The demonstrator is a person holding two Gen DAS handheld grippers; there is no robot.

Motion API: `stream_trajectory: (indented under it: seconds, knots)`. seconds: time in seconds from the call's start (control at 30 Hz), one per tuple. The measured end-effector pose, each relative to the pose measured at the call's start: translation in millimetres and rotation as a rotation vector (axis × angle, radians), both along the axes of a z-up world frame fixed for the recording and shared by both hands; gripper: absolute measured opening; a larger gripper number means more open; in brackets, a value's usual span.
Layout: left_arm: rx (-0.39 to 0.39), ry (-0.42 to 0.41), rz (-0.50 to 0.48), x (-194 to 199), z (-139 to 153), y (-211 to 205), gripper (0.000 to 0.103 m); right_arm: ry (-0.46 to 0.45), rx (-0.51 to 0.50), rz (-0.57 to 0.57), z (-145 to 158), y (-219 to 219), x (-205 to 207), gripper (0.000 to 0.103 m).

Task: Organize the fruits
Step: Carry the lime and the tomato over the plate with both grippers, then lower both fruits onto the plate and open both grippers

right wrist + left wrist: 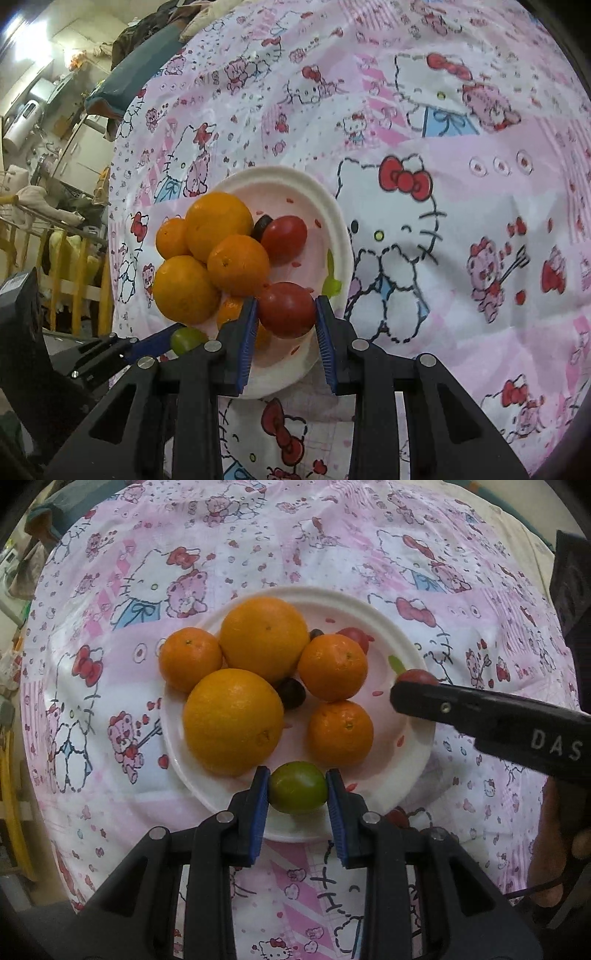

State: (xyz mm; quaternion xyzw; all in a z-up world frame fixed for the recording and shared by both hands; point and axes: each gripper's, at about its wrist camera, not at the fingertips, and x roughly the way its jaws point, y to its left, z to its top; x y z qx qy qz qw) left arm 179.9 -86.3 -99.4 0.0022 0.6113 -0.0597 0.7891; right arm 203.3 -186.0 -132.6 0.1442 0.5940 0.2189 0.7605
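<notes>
Fruits crowd a white plate on the worktop's pink cartoon-print cloth: two large oranges, three smaller mandarins, dark grapes and a red tomato. The left claw is clenched on a green fruit over the plate's near rim, and the right claw grips a second red tomato above its right side. Both rounds are smooth; released onto the crowded pile or the sloping rim, either could roll off onto the cloth.

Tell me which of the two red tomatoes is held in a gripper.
The nearer red tomato, pinched between the right gripper blue fingers. The other red tomato lies free on the plate, farther back beside the oranges.
</notes>
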Motion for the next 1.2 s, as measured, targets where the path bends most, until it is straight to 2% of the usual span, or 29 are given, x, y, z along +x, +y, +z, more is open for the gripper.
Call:
stream_trajectory:
  seconds: [0.27, 0.57, 0.63, 0.67, 0.87, 0.93, 1.0, 1.07, 1.2]
  knots:
    - [-0.001, -0.005, 0.016, 2.8, 0.3, 1.9, 0.027, 0.016, 0.000, 0.012, -4.0, 3.7, -0.6, 0.034]
    - [-0.010, 0.001, 0.026, 3.3, -0.6, 5.2, 0.027, 0.007, 0.062, 0.004, 4.2, 3.2, 0.3, 0.036]
    - [-0.010, 0.001, 0.026, 3.2, -0.6, 5.1, 0.027, 0.016, 0.077, -0.007, 5.4, -0.1, 1.9, 0.052]
    - [-0.011, 0.002, 0.026, 3.3, -0.8, 5.1, 0.027, 0.015, 0.087, -0.018, 6.5, -2.7, 2.6, 0.056]
    - [-0.017, 0.009, 0.036, 3.3, -0.5, 6.7, 0.028, -0.005, 0.134, -0.110, 18.4, -26.8, 4.9, 0.058]
    - [-0.028, 0.018, 0.041, 3.3, -1.1, 7.3, 0.036, -0.009, 0.138, -0.132, 20.6, -32.7, 5.4, 0.059]
    - [-0.059, 0.020, 0.044, 2.3, 0.7, 6.8, 0.062, -0.004, 0.153, -0.151, 22.5, -36.9, 6.4, 0.059]
    - [-0.062, 0.002, 0.047, 0.2, 5.4, 6.1, 0.074, 0.002, 0.171, -0.162, 23.7, -39.8, 6.9, 0.059]
    - [-0.091, -0.011, 0.042, -4.1, 16.9, 6.9, 0.076, -0.004, 0.167, -0.166, 25.8, -40.7, 7.0, 0.059]
